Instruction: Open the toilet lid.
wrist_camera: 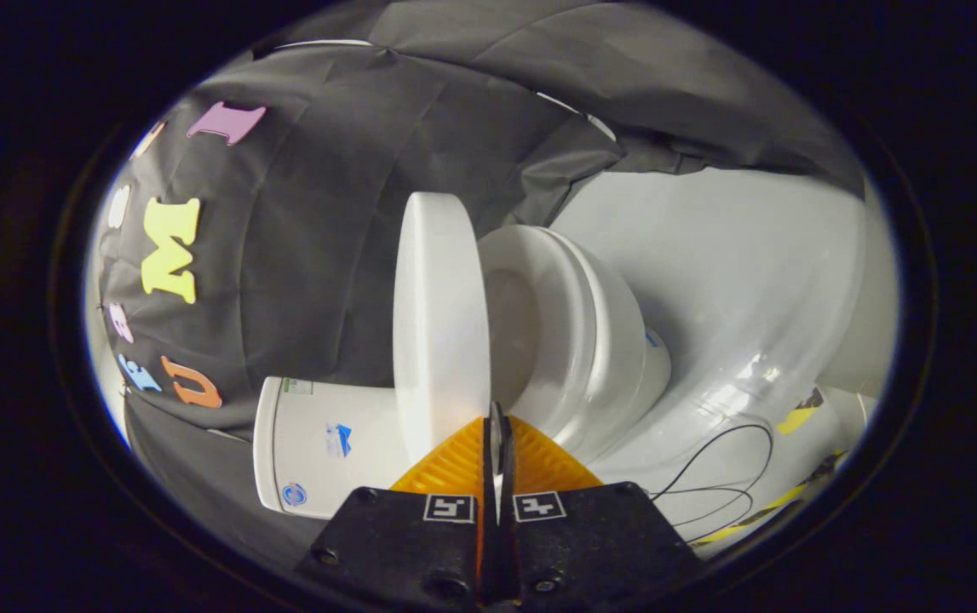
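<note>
Gripper (pixel 497 443) fingers pinch the rim of the white plastic toilet lid (pixel 441 315), raised clear of the white seat (pixel 531 315); easing it gently toward the white tank (pixel 318 443) looks wise.

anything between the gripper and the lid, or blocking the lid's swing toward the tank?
Nothing visible. The gripper is nearly closed, fingertips at the raised lid's edge. Lid stands apart from the seat, with open space toward the tank.
</note>
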